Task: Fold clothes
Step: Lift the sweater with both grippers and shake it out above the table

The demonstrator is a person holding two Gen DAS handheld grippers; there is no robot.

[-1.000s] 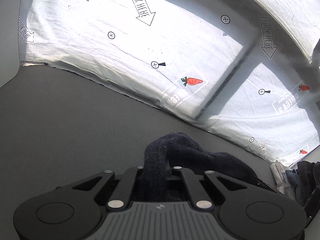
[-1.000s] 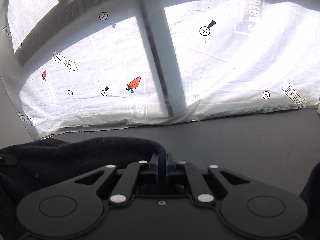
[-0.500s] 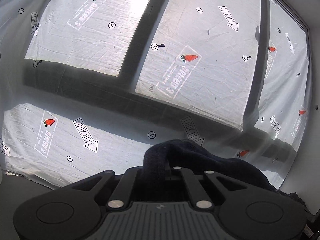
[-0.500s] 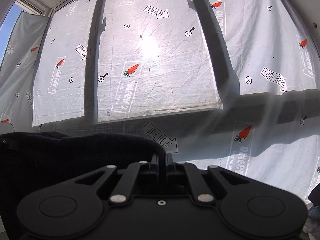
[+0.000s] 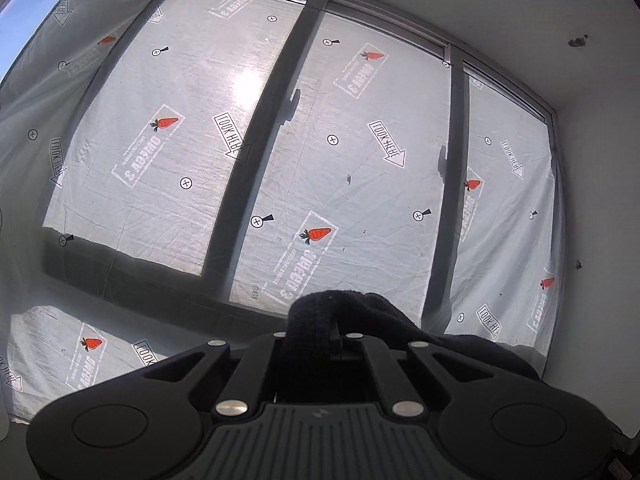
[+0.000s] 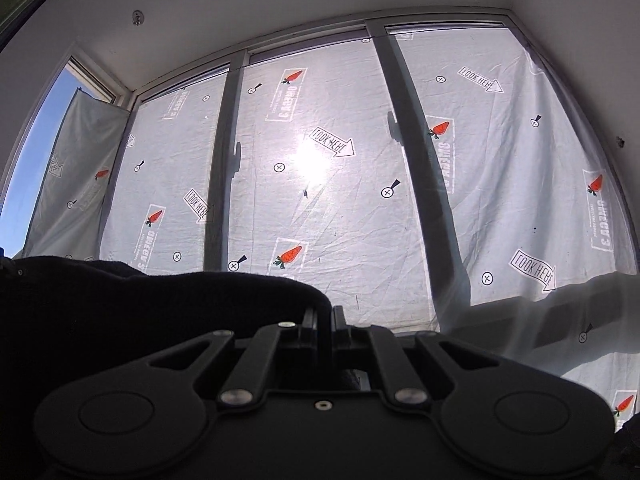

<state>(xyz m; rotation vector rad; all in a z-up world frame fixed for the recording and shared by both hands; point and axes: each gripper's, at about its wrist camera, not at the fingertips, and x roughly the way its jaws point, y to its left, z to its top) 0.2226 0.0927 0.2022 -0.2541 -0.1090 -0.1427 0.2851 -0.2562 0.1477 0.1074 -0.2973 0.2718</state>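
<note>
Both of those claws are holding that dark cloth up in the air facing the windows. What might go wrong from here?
1. The left gripper pinches only a small bunched fold of the dark garment; it might slip free.
2. The right gripper grips just an edge, so the hanging weight could pull it out.
3. Both cameras face the covered window, with no table in view, so laying the garment down flat may be hard to judge.

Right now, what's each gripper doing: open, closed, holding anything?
Left gripper: closed on the dark garment, bunched over its fingers.
Right gripper: closed on the same dark garment, which drapes off to its left.
</note>
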